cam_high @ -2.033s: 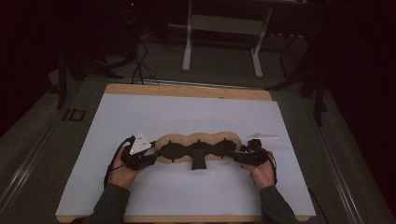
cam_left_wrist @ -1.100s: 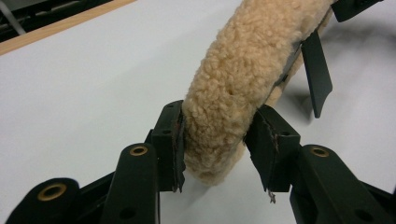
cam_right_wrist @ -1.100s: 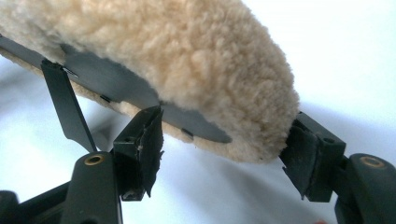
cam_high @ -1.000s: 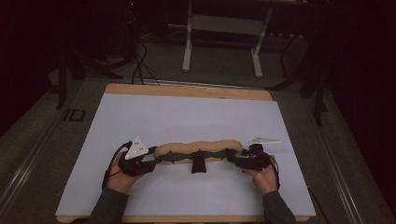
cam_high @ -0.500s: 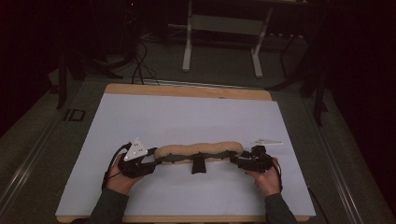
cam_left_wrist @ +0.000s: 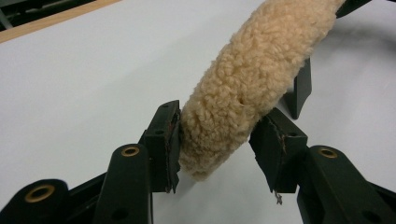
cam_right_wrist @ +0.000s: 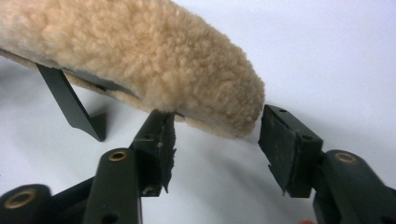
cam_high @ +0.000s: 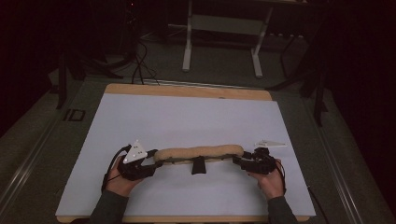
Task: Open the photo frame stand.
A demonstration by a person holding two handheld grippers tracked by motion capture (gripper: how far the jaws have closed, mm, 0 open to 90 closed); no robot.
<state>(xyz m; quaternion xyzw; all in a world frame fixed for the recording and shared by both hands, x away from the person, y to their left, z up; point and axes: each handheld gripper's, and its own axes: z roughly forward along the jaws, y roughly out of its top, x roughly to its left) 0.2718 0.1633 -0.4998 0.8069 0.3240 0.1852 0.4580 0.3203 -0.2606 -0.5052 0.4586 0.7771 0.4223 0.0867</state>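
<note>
A tan fleece pad (cam_high: 198, 151) lies as a narrow roll across the near part of the white mat (cam_high: 187, 116). A black tab (cam_high: 198, 165) hangs down from its middle. My left gripper (cam_high: 156, 164) is at the roll's left end. In the left gripper view both pads touch the fleece pad (cam_left_wrist: 252, 70), and the left gripper (cam_left_wrist: 217, 140) has just been opening a little. My right gripper (cam_high: 237, 161) is at the right end. Its jaws have been closing with the fleece pad (cam_right_wrist: 140, 56) between them. The right gripper (cam_right_wrist: 217, 130) has one pad under the fleece and the other just clear of its tip.
The mat covers a wooden table whose bare edge (cam_high: 187, 91) shows at the back. Behind it, a metal stand (cam_high: 222, 42) and cables (cam_high: 137, 60) sit on the dark floor. The black tab (cam_left_wrist: 301, 88) touches the mat like a small leg.
Two seconds ago the fleece lay spread out with a wavy outline. Now it is a slim roll. Both hands have shifted slightly toward the near edge, and the right jaws have narrowed.
</note>
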